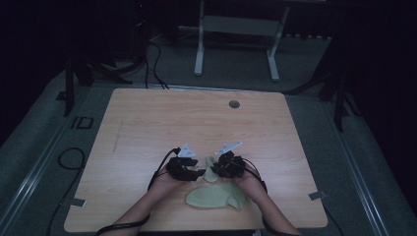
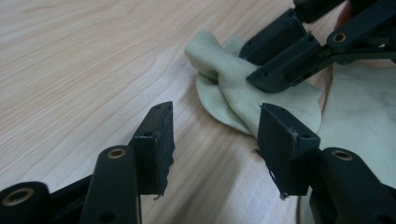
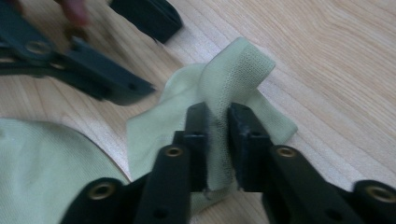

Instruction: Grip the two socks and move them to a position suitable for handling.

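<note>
pale green cloth (image 1: 216,196), soft knit, is lying on the wooden worktop (image 1: 147,123) near its front edge, between the person's two hands. one narrow end of it is standing up in a fold while the rest is lying flat. right tongs (image 3: 216,140) are pinching that raised fold, jaws closed tight on the fabric. left tongs (image 2: 212,144) are sitting just beside the cloth, jaws spread wide and gripping nothing, one jaw over bare wood, the other at the cloth's edge. both tongs are resting low over the worktop, close together.
</note>
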Motion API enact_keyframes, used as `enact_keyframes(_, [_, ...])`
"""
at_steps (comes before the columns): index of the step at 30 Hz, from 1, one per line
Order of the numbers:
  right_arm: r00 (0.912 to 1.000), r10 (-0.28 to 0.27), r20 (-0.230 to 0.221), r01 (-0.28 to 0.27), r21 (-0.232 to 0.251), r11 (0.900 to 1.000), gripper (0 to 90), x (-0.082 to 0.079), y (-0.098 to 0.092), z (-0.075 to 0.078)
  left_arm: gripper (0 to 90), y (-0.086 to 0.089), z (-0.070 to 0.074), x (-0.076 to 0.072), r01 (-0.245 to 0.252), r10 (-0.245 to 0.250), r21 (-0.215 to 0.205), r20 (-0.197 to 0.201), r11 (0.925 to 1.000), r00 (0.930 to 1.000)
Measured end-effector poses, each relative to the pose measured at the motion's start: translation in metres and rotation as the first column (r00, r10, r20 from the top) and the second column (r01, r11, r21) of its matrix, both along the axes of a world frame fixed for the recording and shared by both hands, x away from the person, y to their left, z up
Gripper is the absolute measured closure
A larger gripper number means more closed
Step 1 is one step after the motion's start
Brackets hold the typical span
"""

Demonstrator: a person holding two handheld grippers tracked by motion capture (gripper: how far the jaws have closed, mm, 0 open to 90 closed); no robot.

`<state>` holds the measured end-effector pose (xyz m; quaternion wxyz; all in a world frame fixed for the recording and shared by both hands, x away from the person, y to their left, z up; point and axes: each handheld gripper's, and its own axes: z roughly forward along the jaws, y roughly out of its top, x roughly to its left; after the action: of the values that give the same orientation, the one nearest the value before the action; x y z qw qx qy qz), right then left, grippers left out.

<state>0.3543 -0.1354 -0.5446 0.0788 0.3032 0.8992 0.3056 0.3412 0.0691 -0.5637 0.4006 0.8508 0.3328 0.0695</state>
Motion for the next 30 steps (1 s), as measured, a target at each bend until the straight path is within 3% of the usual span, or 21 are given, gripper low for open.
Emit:
enact_keyframes(5, [0.9998, 0.017, 0.010, -0.017, -0.017, 1.000, 83.6, -0.001, 0.000, 0.000, 59.5, -0.010, -0.003, 0.011, 0.028, -0.028, 0.006, -0.013, 0.9996, 0.9995])
enact_keyframes(10, [0.9999, 0.012, 0.004, -0.012, -0.005, 1.000, 83.7, 0.000, -0.001, -0.001, 78.2, -0.014, -0.004, 0.014, 0.038, -0.038, 0.010, -0.012, 0.9992, 0.9992])
enact_keyframes(12, [0.9999, 0.012, -0.001, -0.012, -0.001, 1.000, 83.7, 0.001, -0.002, -0.001, 87.3, -0.014, -0.003, 0.014, 0.031, -0.031, -0.003, -0.031, 0.9995, 0.9990])
enact_keyframes(17, [1.0000, -0.001, 0.006, 0.001, 0.014, 1.000, 84.2, 0.001, -0.009, 0.004, 88.8, -0.011, 0.004, 0.011, 0.040, -0.040, 0.012, -0.027, 0.9991, 0.9988])
enact_keyframes(22, [0.9980, -0.059, 0.025, 0.057, 0.070, 0.996, 84.2, 0.004, -0.028, 0.020, 88.9, -0.002, 0.019, 0.006, 0.036, -0.037, 0.027, 0.007, 0.9990, 0.9993])
enact_keyframes(27, [0.9931, -0.102, 0.058, 0.096, 0.095, 0.991, 84.7, 0.001, -0.049, 0.037, 88.9, 0.013, 0.037, -0.001, 0.021, -0.022, 0.037, 0.041, 0.9991, 0.9989])
enact_keyframes(30, [0.9924, -0.110, 0.056, 0.103, 0.106, 0.989, 84.5, 0.001, -0.057, 0.040, 88.8, 0.019, 0.042, -0.003, 0.011, -0.013, 0.040, 0.046, 0.9991, 0.9988])
